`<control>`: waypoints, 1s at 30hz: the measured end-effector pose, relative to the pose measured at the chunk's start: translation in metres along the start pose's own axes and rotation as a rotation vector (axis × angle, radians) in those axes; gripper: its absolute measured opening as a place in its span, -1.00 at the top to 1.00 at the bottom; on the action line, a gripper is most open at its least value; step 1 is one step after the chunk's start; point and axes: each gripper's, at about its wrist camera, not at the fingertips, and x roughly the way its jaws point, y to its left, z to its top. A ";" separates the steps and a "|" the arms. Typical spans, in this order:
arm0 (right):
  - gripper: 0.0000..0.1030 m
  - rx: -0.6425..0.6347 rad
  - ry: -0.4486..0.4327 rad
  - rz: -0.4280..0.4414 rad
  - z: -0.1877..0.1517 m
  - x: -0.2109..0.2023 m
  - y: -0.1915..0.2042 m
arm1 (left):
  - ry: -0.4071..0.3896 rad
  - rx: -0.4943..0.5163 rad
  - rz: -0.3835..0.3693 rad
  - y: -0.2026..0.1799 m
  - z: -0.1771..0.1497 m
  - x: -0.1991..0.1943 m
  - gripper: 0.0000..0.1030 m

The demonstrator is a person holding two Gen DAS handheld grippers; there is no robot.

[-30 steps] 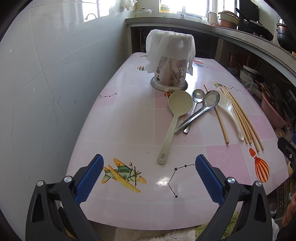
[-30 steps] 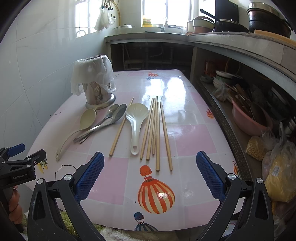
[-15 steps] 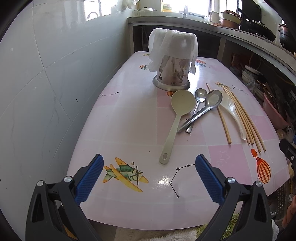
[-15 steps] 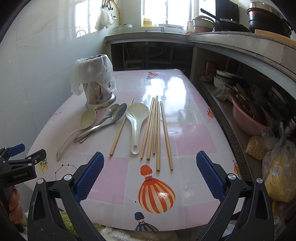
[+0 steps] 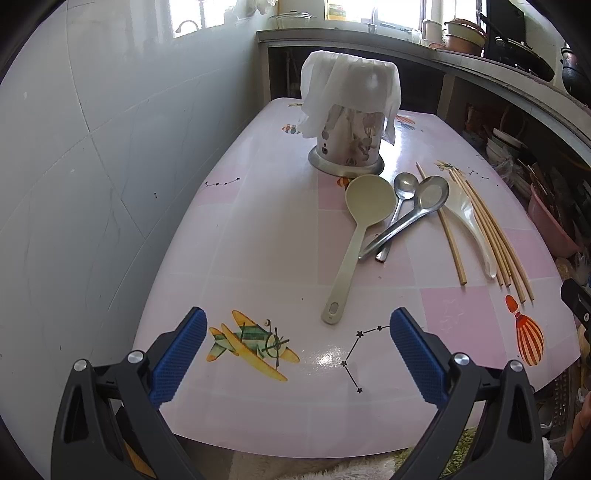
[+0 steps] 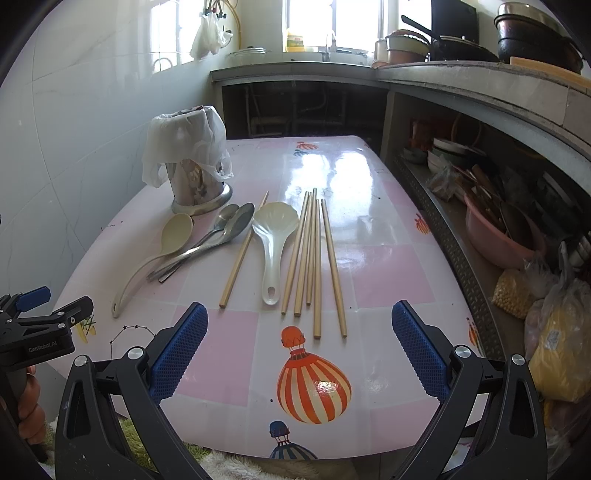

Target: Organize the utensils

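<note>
A metal utensil holder [image 5: 347, 144] [image 6: 195, 184] draped with a white cloth stands at the table's far left. In front of it lie a beige ladle [image 5: 354, 236] [image 6: 162, 247], two steel spoons [image 5: 406, 221] [image 6: 210, 240], a white rice paddle [image 5: 469, 229] [image 6: 273, 240] and several wooden chopsticks [image 5: 495, 240] [image 6: 314, 258]. My left gripper [image 5: 295, 354] is open and empty over the table's near edge. My right gripper [image 6: 299, 350] is open and empty above the balloon print, short of the chopstick ends. The left gripper also shows in the right wrist view [image 6: 40, 314].
A white tiled wall [image 5: 92, 166] borders the pink table [image 5: 258, 240] on the left. A concrete counter with shelves holding a pink basin [image 6: 498, 236], bowls and bags [image 6: 554, 332] runs along the right. Pots [image 6: 532, 33] sit on the counter top.
The left gripper has drifted slightly forward and toward the holder; the utensils look a little nearer. The right gripper and all the utensils have stayed put.
</note>
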 end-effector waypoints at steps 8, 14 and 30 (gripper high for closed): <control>-0.85 -0.001 0.005 0.002 -0.002 0.003 0.002 | 0.008 0.000 0.009 -0.001 0.000 0.002 -0.89; -0.85 0.004 0.015 0.007 -0.003 0.006 0.001 | 0.018 0.002 0.015 -0.002 0.002 0.005 -0.89; -0.85 0.005 0.049 0.012 0.018 0.036 0.002 | 0.060 0.001 0.026 -0.001 0.021 0.029 -0.89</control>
